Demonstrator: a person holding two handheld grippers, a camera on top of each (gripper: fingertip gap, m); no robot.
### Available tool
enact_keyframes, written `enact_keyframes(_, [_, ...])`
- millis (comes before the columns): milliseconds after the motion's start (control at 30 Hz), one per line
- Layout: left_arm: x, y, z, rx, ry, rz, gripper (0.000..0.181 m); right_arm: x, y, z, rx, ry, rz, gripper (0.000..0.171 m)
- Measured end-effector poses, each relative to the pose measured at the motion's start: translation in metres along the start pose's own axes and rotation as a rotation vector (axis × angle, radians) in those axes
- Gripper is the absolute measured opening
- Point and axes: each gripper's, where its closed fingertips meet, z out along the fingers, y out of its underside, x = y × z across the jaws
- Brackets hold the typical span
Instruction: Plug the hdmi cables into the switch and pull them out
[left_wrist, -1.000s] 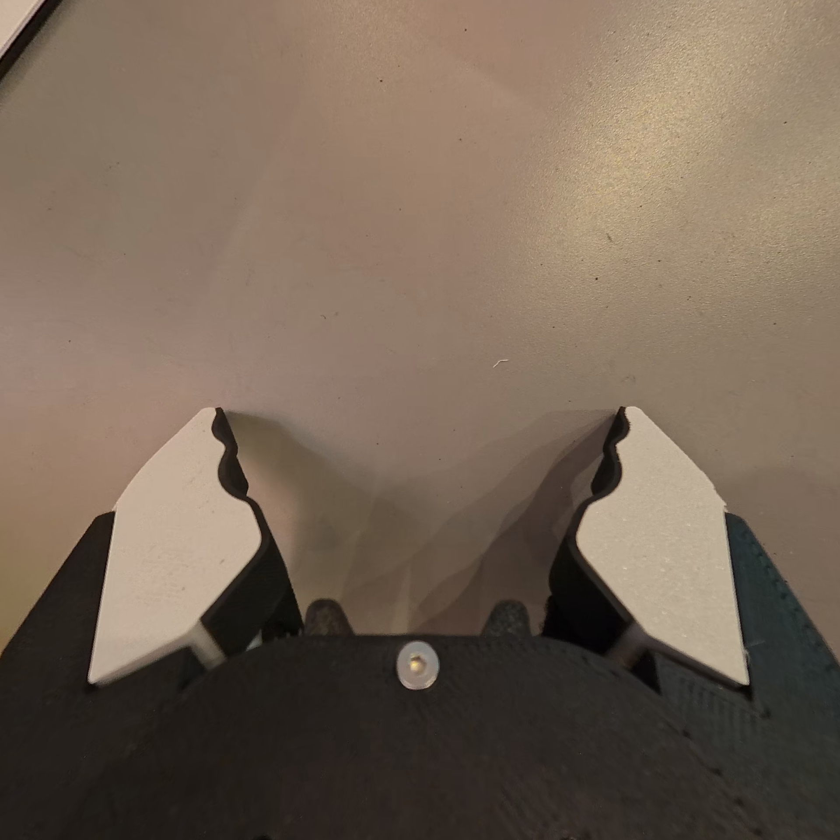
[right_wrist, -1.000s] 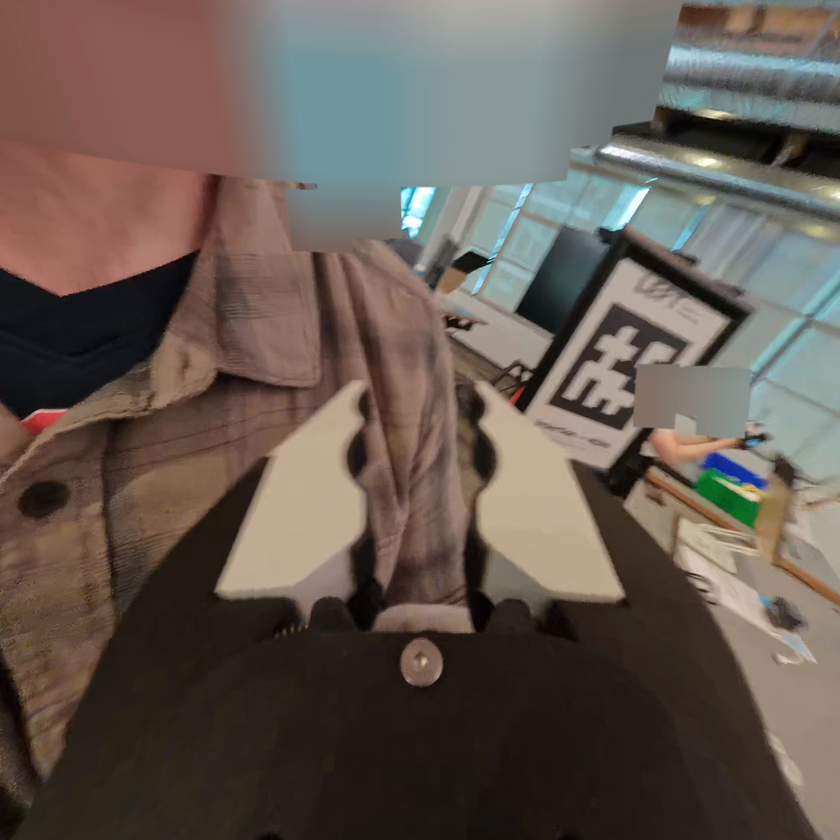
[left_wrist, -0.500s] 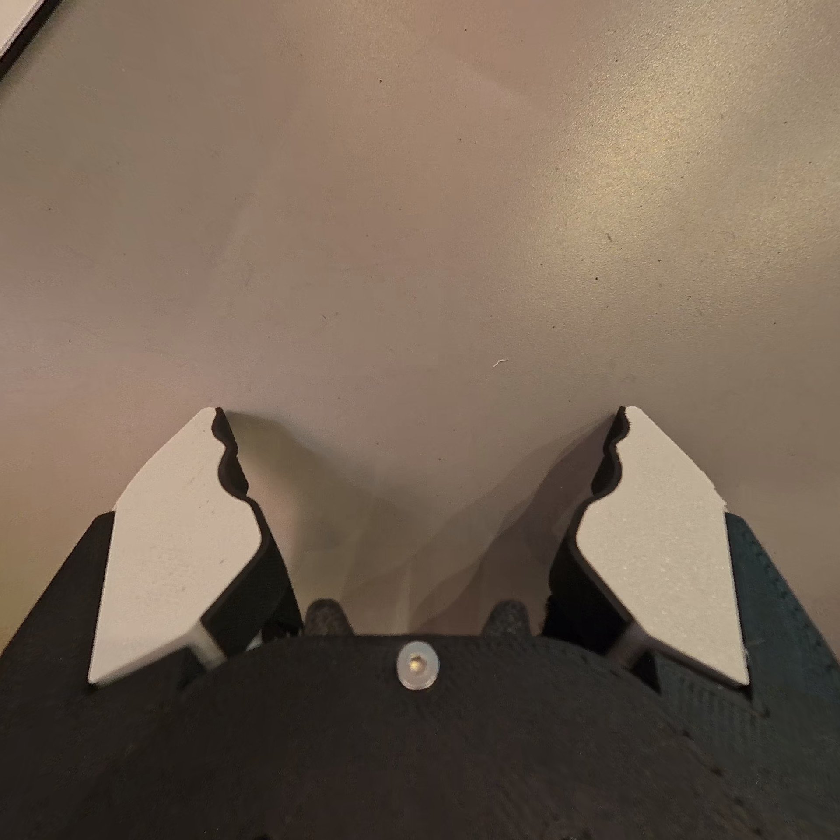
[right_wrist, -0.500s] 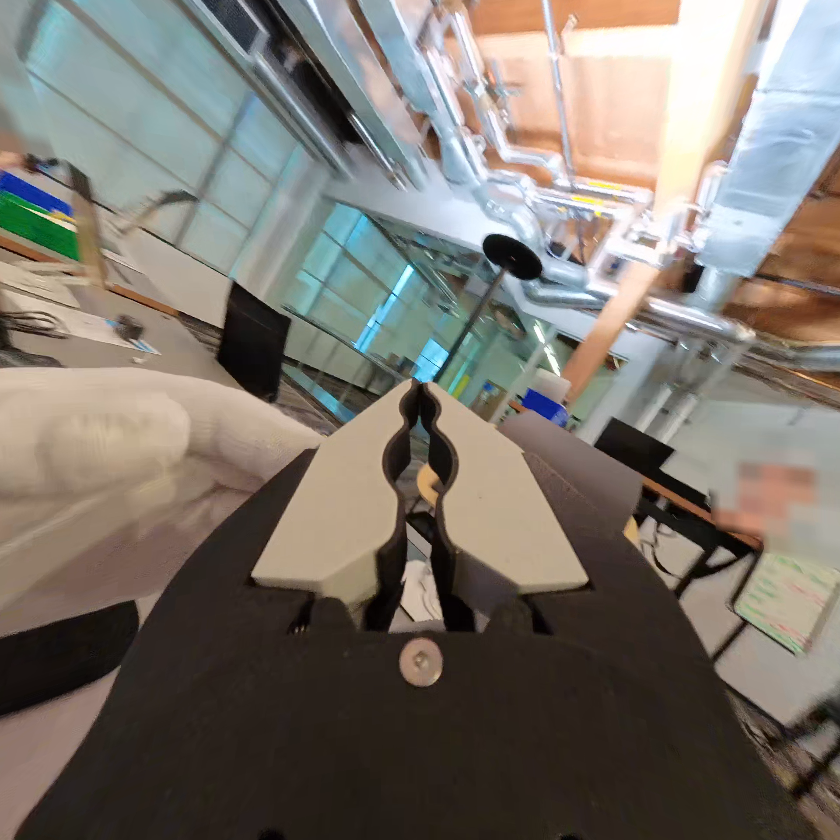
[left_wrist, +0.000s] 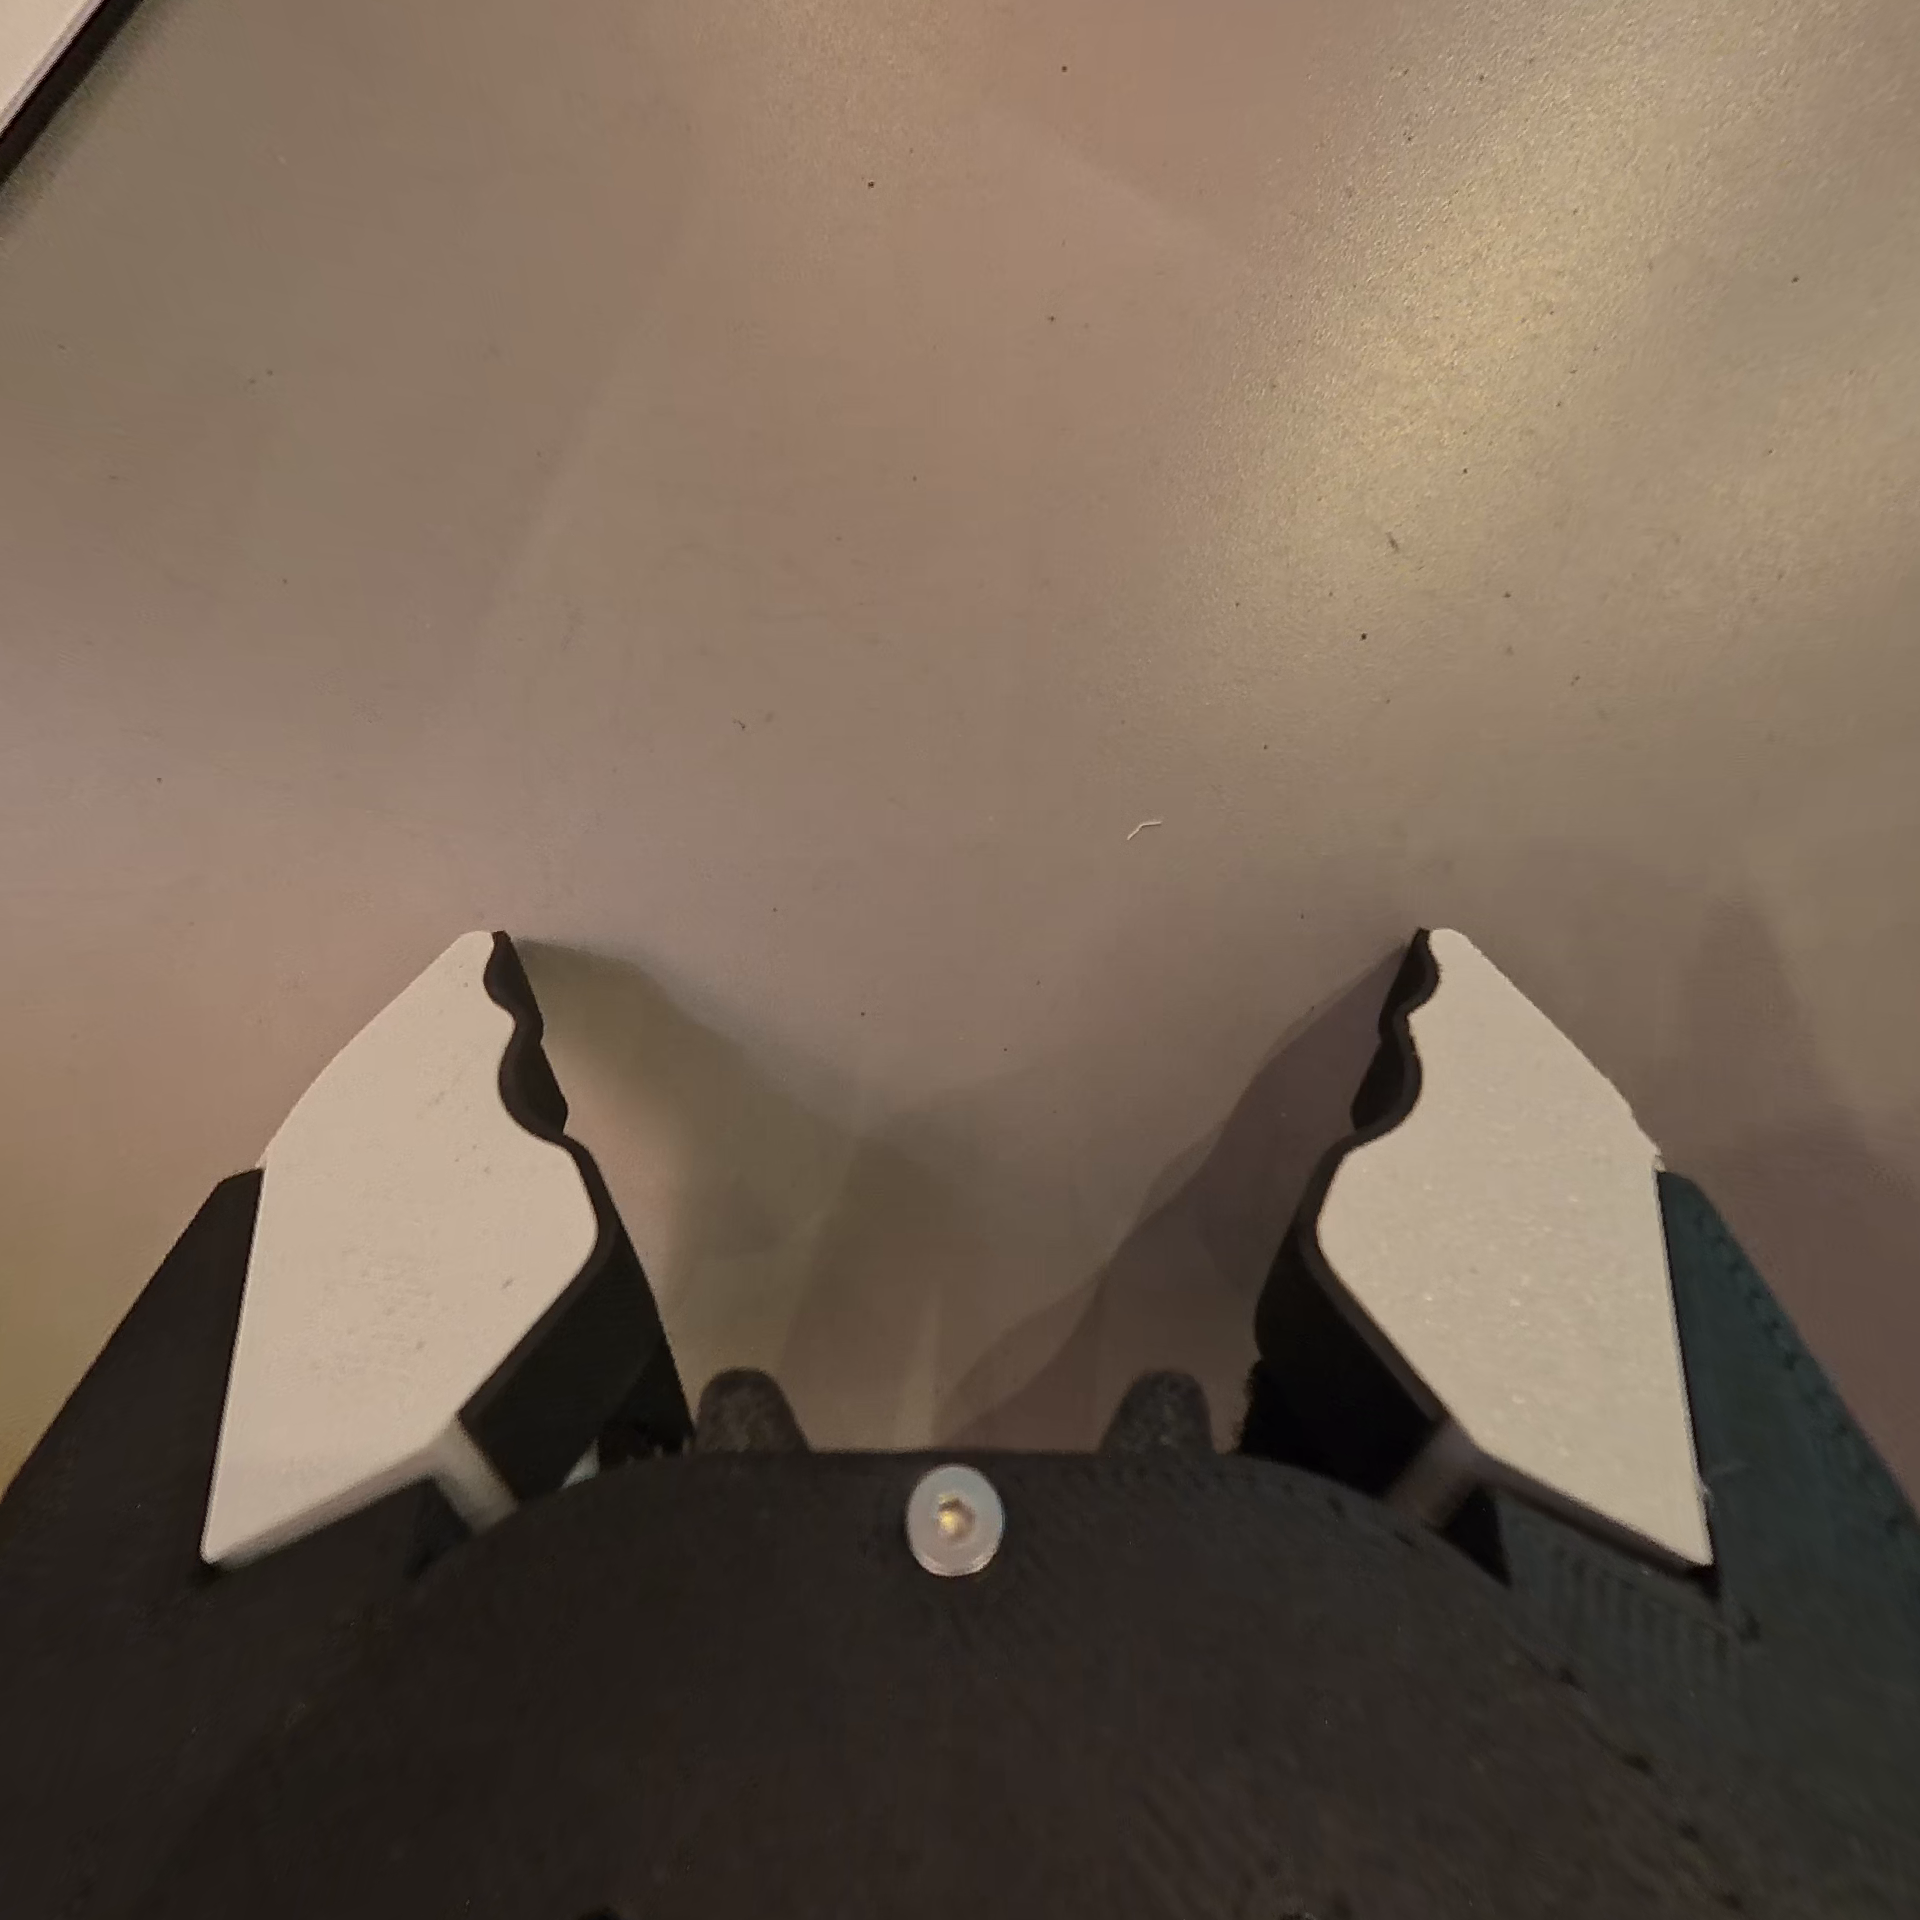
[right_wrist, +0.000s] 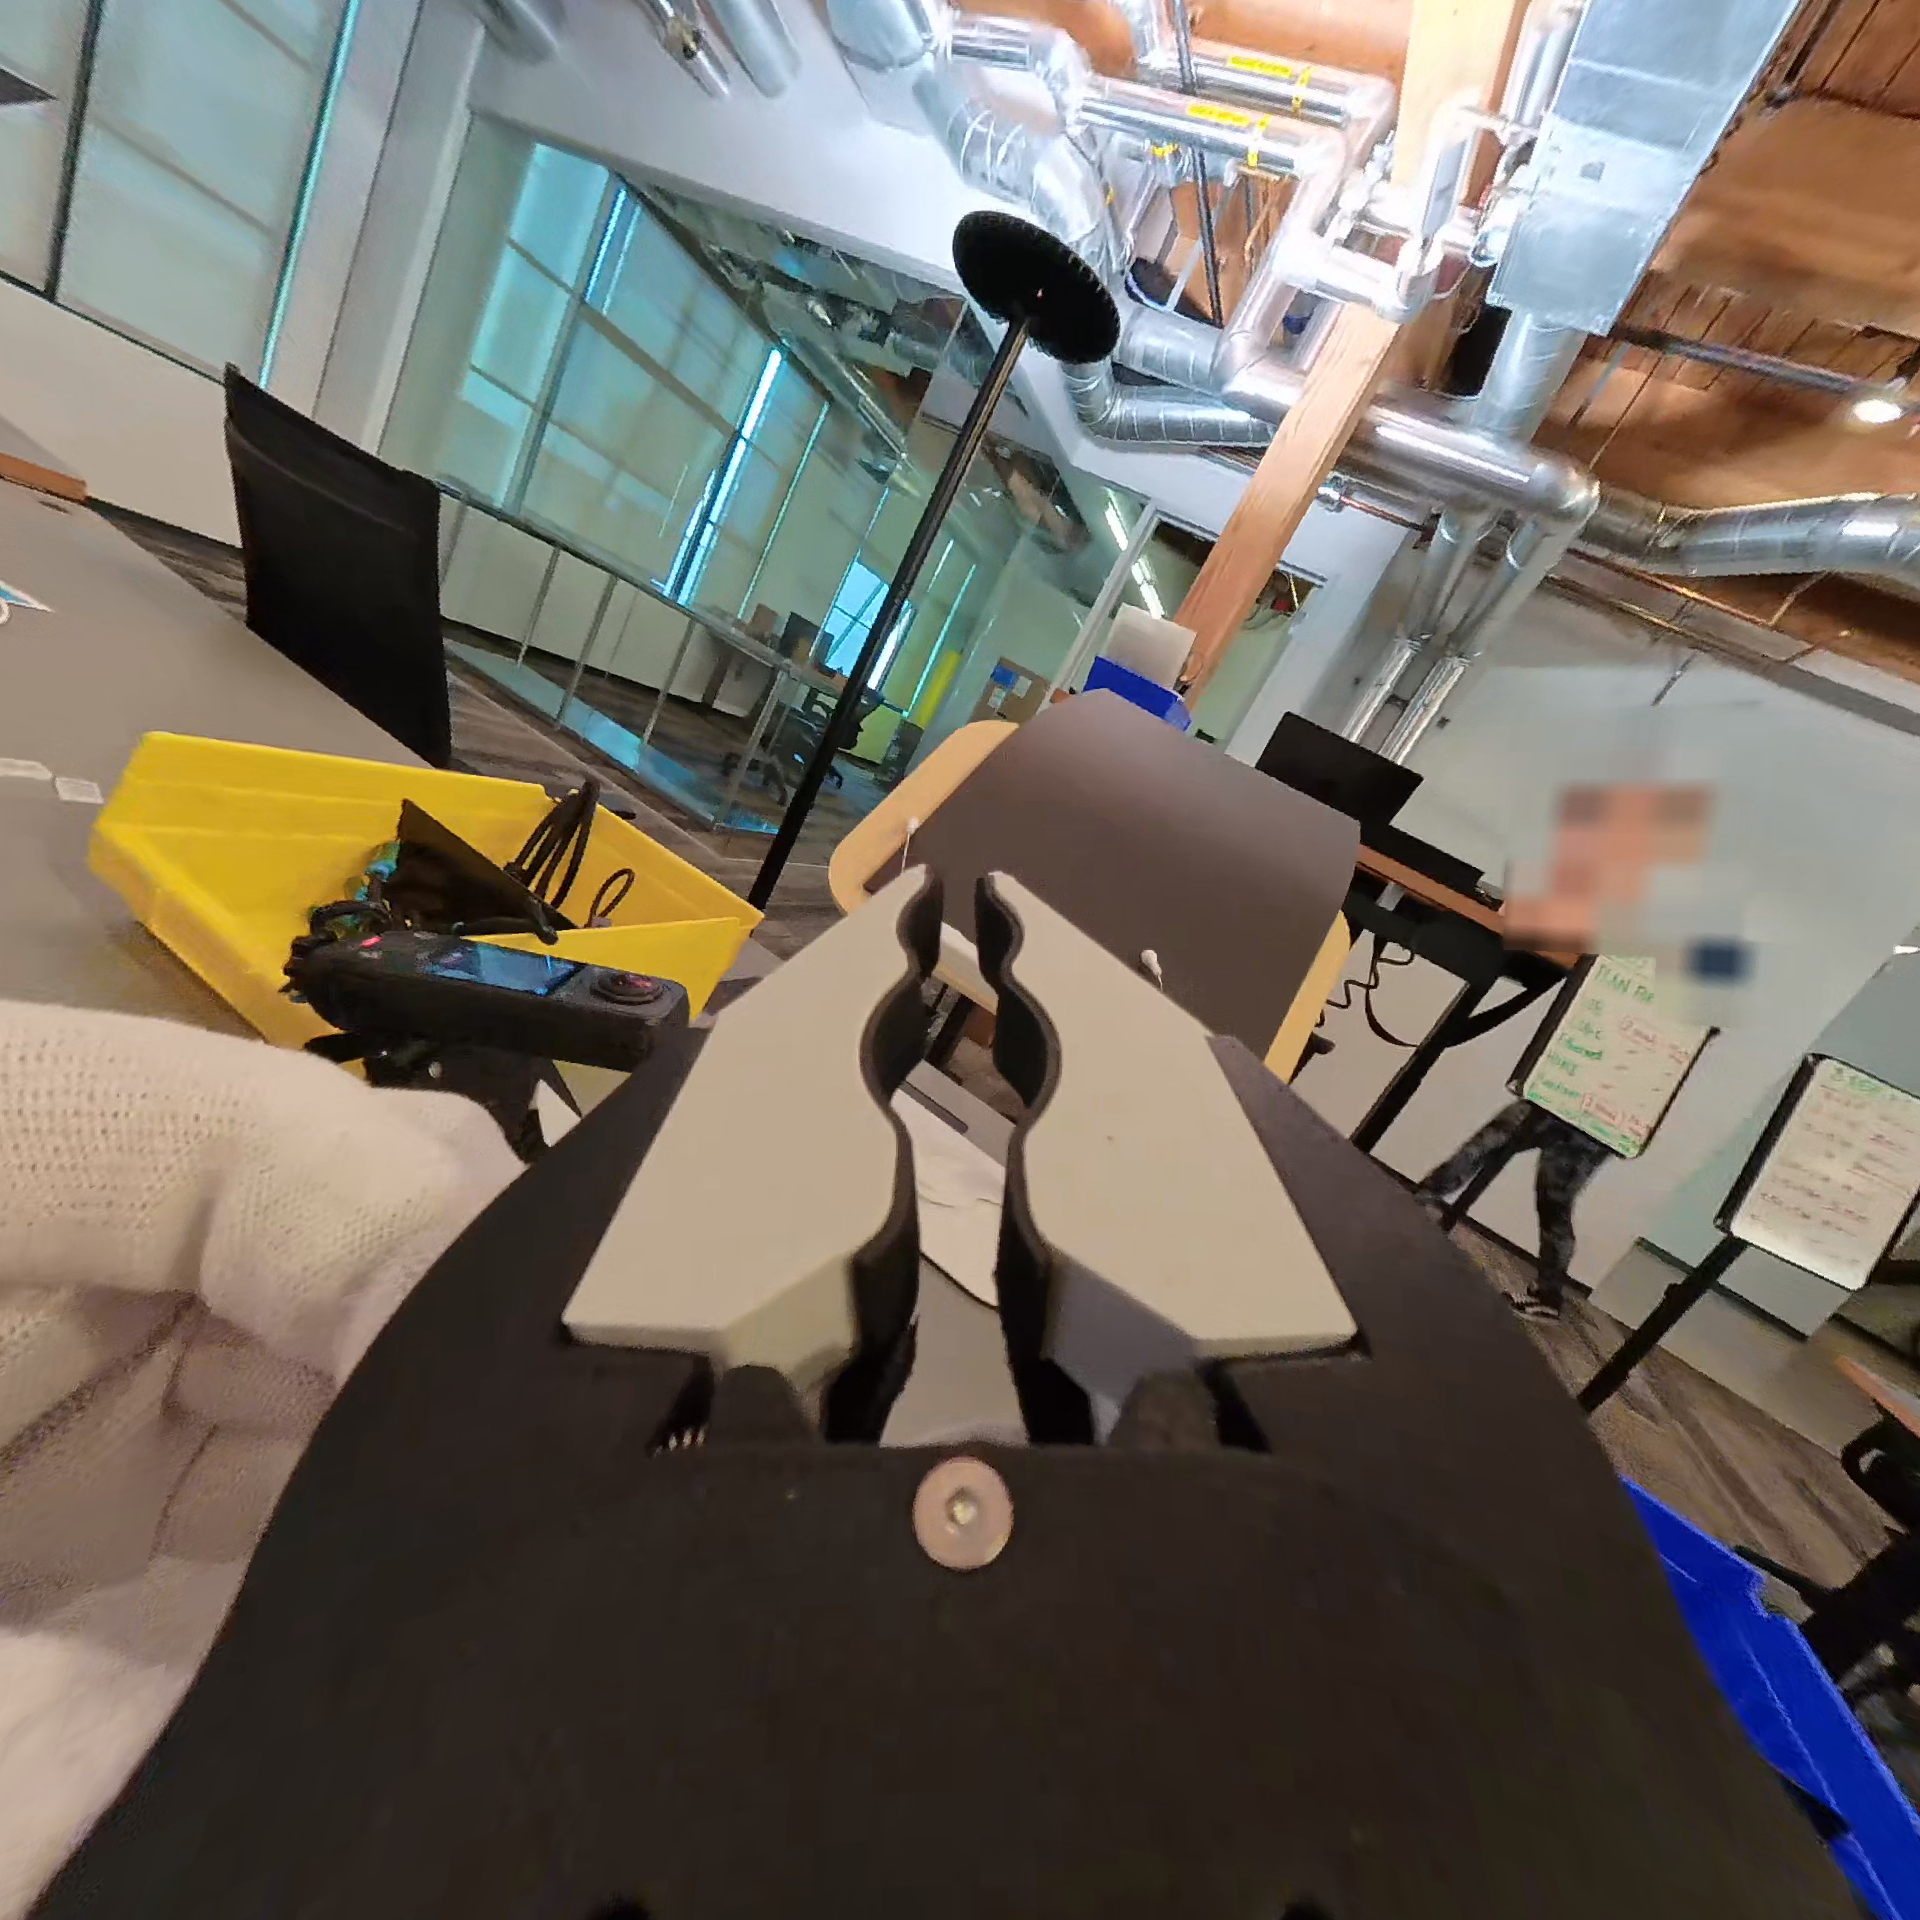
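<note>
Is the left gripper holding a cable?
No, the left gripper has its jaws wide apart with only the bare grey table between them.

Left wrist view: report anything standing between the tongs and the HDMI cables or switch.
Cannot say: no cable or switch shows. The open left tongs face bare grey tabletop, with only a white-and-black edge at the top-left corner.

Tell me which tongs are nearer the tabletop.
Left. The left tongs sit low against the tabletop, open; the right tongs are up in the air, aimed across the room.
</note>
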Motion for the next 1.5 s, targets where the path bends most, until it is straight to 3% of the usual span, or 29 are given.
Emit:
enact_keyframes(100, [0.0,0.0,0.0,0.0,0.0,0.0,0.146,-0.001,0.007,0.002,-0.025,-0.017,0.01,0.007])
enact_keyframes(433, [0.0,0.0,0.0,0.0,0.0,0.0,0.146,-0.013,0.028,0.008,-0.115,0.037,-0.233,0.012])
enact_keyframes(733, [0.0,0.0,0.0,0.0,0.0,0.0,0.146,-0.018,0.035,0.013,-0.12,0.026,-0.18,0.007])
enact_keyframes(1000, [0.0,0.0,0.0,0.0,0.0,0.0,0.146,-0.025,0.039,0.015,-0.116,0.007,-0.165,0.015])
enact_keyframes(1067, [0.0,0.0,0.0,0.0,0.0,0.0,0.146,-0.031,0.031,0.014,-0.09,0.017,-0.179,0.004])
enact_keyframes(1400, [0.0,0.0,0.0,0.0,0.0,0.0,0.146,-0.01,0.024,0.012,-0.03,0.026,0.089,0.024])
enact_keyframes(1500, [0.0,0.0,0.0,0.0,0.0,0.0,0.146,-0.007,0.023,0.011,-0.012,0.008,0.166,0.011])
